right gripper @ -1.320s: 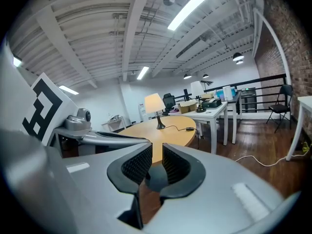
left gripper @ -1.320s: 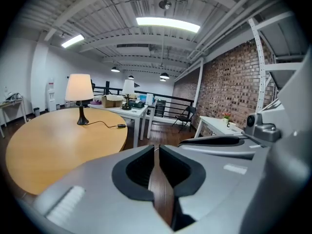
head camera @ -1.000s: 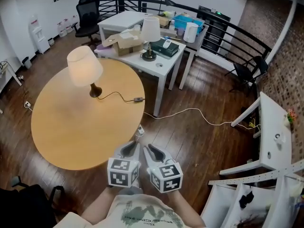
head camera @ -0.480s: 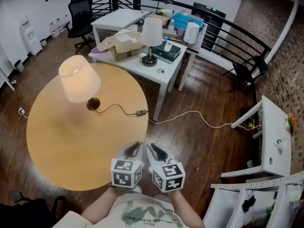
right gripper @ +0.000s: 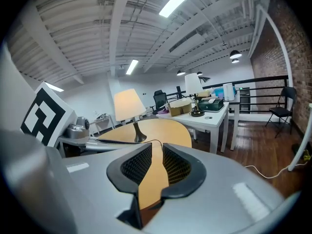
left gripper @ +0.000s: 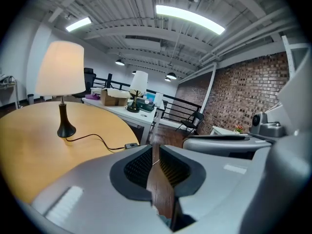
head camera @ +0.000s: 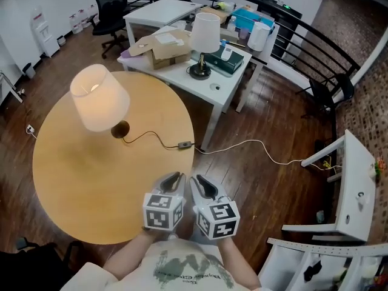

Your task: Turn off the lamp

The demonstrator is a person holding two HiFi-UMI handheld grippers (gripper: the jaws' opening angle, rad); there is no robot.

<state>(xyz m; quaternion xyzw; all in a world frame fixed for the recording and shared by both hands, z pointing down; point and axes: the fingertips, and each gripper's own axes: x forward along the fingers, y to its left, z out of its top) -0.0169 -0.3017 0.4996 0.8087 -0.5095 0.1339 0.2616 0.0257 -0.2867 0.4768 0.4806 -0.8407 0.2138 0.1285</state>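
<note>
A lit lamp with a cream shade (head camera: 99, 97) and a dark base (head camera: 120, 128) stands on the round wooden table (head camera: 73, 180). Its dark cord runs right to an inline switch (head camera: 183, 145) near the table's right edge. The switch (left gripper: 130, 145) also shows in the left gripper view, ahead and left of the jaws. My left gripper (head camera: 173, 180) and right gripper (head camera: 202, 185) hover side by side at the table's near right edge, short of the switch. Both the left gripper (left gripper: 153, 155) and the right gripper (right gripper: 157, 152) stand slightly open with nothing between the pads.
A white table (head camera: 227, 83) behind the round one carries an unlit second lamp (head camera: 205, 32), a cardboard box (head camera: 163, 44) and clutter. A white cable (head camera: 260, 147) trails over the wooden floor. A black railing (head camera: 315, 38) runs behind, and a white desk (head camera: 357, 187) stands at right.
Both grippers have moved forward together toward the round table, and the switch now lies closer ahead of them. Their jaws look unchanged, and the lamp stays lit.
</note>
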